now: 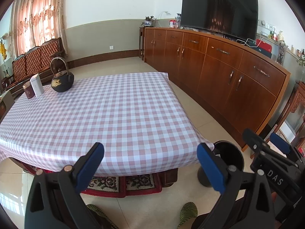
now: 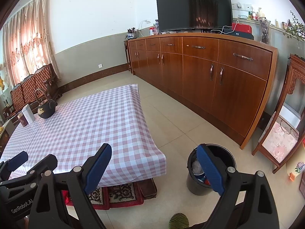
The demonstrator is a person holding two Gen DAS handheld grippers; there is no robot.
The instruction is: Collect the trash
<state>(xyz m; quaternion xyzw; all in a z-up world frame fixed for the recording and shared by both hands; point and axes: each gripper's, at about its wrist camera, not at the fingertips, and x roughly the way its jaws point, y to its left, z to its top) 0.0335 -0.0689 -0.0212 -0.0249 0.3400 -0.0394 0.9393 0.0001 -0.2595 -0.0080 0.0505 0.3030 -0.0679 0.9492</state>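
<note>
With both the left gripper (image 1: pixel 150 164) and right gripper (image 2: pixel 154 166) spread wide and empty, and the black trash bin (image 2: pixel 209 168) at lower right already holding rubbish, scan the checked tablecloth (image 2: pixel 85 126) carefully for leftovers.

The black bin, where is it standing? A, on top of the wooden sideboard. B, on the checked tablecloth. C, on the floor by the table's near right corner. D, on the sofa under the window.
C: the bin stands on the tiled floor just off the near right corner of the table, in front of the sideboard, with trash showing inside it.
</note>
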